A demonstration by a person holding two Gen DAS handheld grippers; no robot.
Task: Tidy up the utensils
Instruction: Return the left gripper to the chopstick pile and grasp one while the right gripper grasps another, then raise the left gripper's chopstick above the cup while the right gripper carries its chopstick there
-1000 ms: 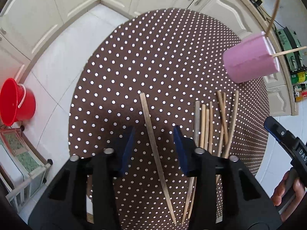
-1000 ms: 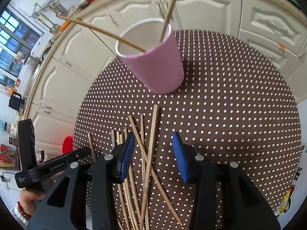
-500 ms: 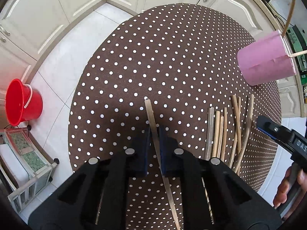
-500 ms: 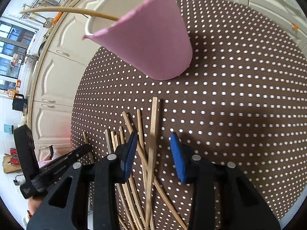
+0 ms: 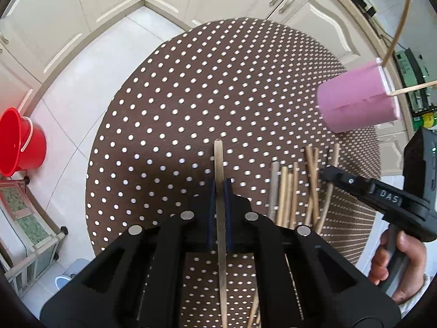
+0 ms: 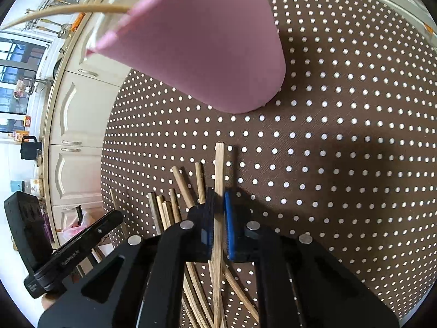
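Left wrist view: left gripper (image 5: 219, 188) and right gripper (image 6: 218, 202) each clamp a chopstick, bare tablecloth (image 5: 191, 95) ahead.

There is one pink cup (image 5: 357, 104) with two sticks (image 5: 397, 30) poking out of it. One red bucket (image 5: 20, 142) sits on the floor. There are two grippers — each one has one stick (image 5: 220, 169) pinched in it. A bunch of loose sticks (image 5: 289, 191) lies on the one dotted table (image 5: 218, 82) — about eight, hard to count.
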